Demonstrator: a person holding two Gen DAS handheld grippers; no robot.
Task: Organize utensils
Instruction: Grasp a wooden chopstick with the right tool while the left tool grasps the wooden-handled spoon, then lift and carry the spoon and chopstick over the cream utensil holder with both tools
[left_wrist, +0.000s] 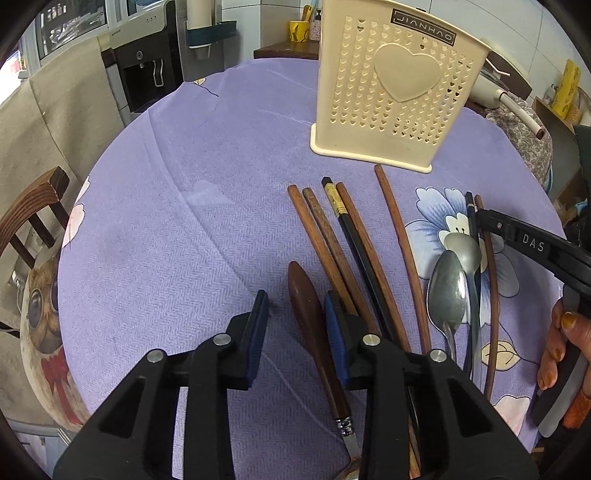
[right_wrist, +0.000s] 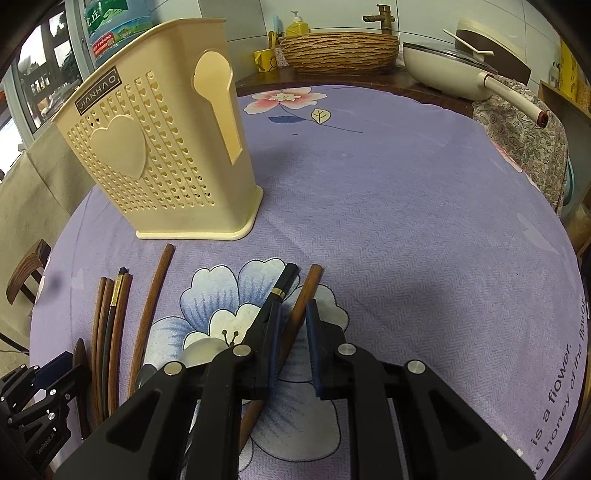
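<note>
Utensils (left_wrist: 324, 236) lie loose on the tabletop (left_wrist: 184, 184), all fanned out just in front of the holder (left_wrist: 395, 92), and nothing visible has gone in yet, so we're right at the pick-up stage on both sides. Left gripper (left_wrist: 297, 301) is down over the wooden handle (left_wrist: 308, 314) at the edge of the pile; jaws stand fairly narrow and straddle it, the right pad looks to be against it, but a strip of cloth shows on the other side, so no pinch there yet. Right gripper (right_wrist: 293, 307) is across the pile beyond the spoons (left_wrist: 447, 291), jaws drawn in tight on the brown chopstick (right_wrist: 312, 282), which lies flat on the cloth, with a black chopstick (right_wrist: 286, 275) just beside the outer finger. Next, I'd say, the left needs to finish closing on that handle without catching the chopsticks (left_wrist: 354, 258) touching its right finger. Then it's a clean lift, tip each piece upright and carry it over the holder's open top; the top itself is out of view, so which slot takes what I can't tell
</note>
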